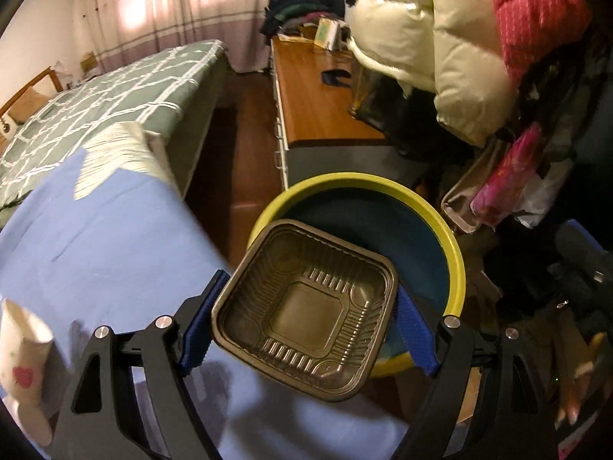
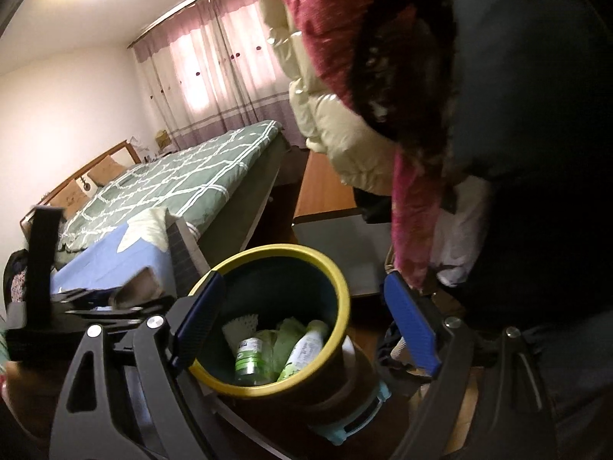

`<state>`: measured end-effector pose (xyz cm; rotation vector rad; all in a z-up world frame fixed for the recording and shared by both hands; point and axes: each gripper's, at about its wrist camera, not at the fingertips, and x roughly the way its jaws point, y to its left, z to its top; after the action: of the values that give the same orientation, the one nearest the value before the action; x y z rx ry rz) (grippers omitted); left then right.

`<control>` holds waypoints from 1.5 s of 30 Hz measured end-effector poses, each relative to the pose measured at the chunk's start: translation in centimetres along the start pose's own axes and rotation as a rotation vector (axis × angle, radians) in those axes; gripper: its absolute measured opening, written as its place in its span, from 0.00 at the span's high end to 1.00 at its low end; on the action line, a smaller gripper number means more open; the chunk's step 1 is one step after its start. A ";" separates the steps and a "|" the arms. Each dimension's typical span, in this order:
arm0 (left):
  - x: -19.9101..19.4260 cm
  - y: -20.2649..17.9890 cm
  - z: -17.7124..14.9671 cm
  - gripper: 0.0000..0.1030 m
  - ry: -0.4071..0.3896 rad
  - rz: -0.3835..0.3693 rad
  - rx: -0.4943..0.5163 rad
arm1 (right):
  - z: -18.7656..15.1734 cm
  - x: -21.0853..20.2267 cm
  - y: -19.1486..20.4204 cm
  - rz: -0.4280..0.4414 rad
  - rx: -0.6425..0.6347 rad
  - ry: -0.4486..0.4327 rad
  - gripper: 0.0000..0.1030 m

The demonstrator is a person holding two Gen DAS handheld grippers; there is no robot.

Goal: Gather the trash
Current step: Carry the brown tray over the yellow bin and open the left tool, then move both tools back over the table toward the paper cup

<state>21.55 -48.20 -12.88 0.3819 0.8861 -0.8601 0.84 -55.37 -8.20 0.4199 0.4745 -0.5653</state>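
My left gripper (image 1: 302, 326) is clamped wide on a black plastic food tray (image 1: 304, 310), blue pads against two opposite sides, tray open side up. It hangs over the near rim of the yellow-rimmed bin (image 1: 456, 257), which stands just beside the blue-sheeted surface (image 1: 115, 237). My right gripper (image 2: 302, 322) is spread wide with nothing between the pads, and looks down into the same bin (image 2: 337, 280). Inside it: a green-label bottle (image 2: 249, 356), a white bottle (image 2: 306, 345) and some pale green wrapping (image 2: 285, 335).
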 end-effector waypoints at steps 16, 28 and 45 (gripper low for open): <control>0.8 1.0 0.8 0.10 -0.010 0.002 -0.070 | -0.1 0.2 -0.5 -0.005 0.011 0.010 0.20; -12.8 11.9 -7.1 0.07 -0.211 0.162 -0.273 | -1.5 2.4 4.8 0.086 -0.082 0.096 0.19; -22.3 30.0 -22.8 0.06 -0.312 0.521 -0.623 | -4.0 4.5 25.4 0.432 -0.424 0.194 0.18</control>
<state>25.85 -4.73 -9.95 -0.0738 0.6725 -0.1312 17.98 -35.76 -7.60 0.1606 0.6511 0.0010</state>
